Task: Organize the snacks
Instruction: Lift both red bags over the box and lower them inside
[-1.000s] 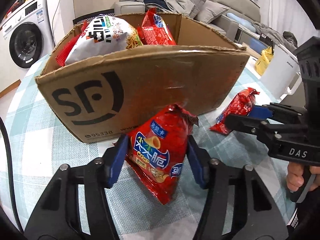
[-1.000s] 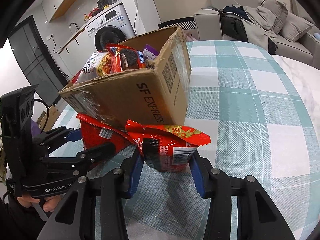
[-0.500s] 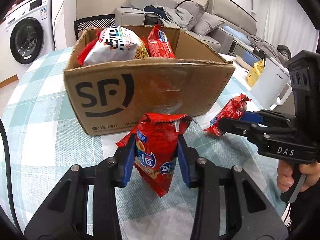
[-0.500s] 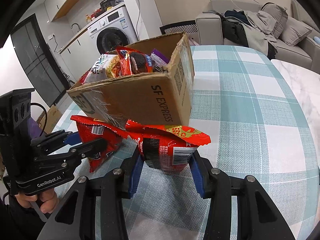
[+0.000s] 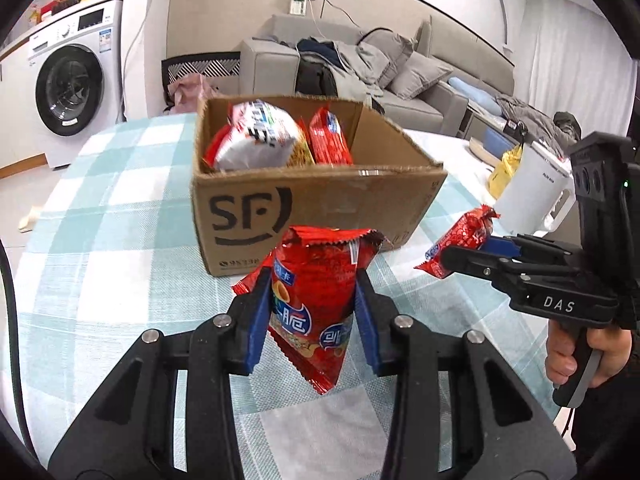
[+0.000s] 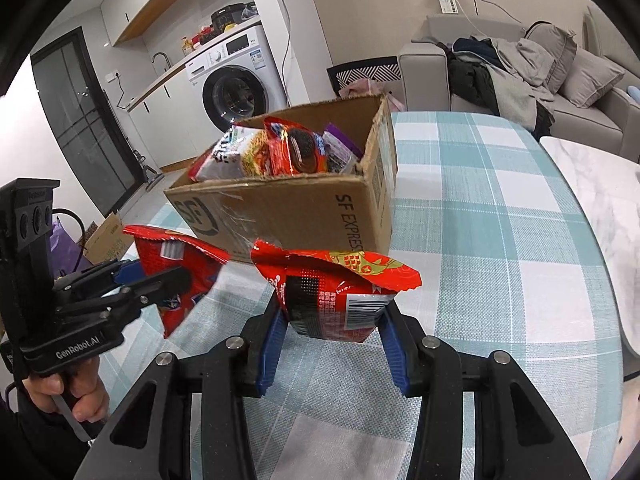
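Left hand-held gripper (image 5: 312, 320) clenched on a red crisp bag (image 5: 316, 300), held upright just in front of the cardboard box (image 5: 320, 208); bag's lower corner hangs below the blue pads (image 5: 256, 328), Chinese print only partly readable. Right hand-held gripper (image 6: 332, 340) grasping a second red snack bag (image 6: 336, 292) by its lower part, barcode side facing the camera, front label hidden. Both bags are lifted off the checked counter (image 6: 500, 240), near side of the box.

Box reads "SF" with a curved logo on the front, "SF EXPRESS" on its side, last letters cut off by the bag. Inside the box: white-and-red noodle pack (image 5: 256, 140), red packet (image 5: 330, 140), a pack picturing a chocolate sandwich cookie (image 6: 296, 152), purple pack (image 6: 340, 152), bottoms hidden by the box wall. Gripper bodies marked "DAS" and "GenRobot.AI". White kettle (image 5: 532, 196) right of the box, partly blocked by the right gripper.
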The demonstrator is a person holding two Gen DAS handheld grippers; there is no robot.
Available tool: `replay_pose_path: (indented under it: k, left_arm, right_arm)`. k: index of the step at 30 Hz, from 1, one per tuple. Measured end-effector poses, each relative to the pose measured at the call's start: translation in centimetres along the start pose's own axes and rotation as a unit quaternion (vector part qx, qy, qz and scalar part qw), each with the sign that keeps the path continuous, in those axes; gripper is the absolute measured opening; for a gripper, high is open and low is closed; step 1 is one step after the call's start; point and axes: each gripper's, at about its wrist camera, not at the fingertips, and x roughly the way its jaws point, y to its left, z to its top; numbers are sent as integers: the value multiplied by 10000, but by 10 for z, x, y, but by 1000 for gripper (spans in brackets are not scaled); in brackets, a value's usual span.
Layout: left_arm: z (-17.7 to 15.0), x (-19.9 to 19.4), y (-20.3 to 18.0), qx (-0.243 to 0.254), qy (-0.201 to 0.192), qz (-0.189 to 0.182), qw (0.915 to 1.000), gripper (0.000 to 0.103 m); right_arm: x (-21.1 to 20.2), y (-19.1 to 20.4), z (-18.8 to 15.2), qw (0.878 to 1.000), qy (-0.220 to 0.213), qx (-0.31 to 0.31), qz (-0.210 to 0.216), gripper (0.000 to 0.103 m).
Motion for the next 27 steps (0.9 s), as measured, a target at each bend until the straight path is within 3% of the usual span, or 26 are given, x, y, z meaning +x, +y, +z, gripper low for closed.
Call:
replay_pose_path:
  k: [13,27]
  left_arm:
    - [23,-65,22,-132,-477,110,9987,36]
    - [86,-73,21,-64,-811,224,9964,36]
  right_arm:
    - [-35,12,19,9991,-404,-98,-19,45]
    - [-49,26,56,9975,-672,-240,10,45]
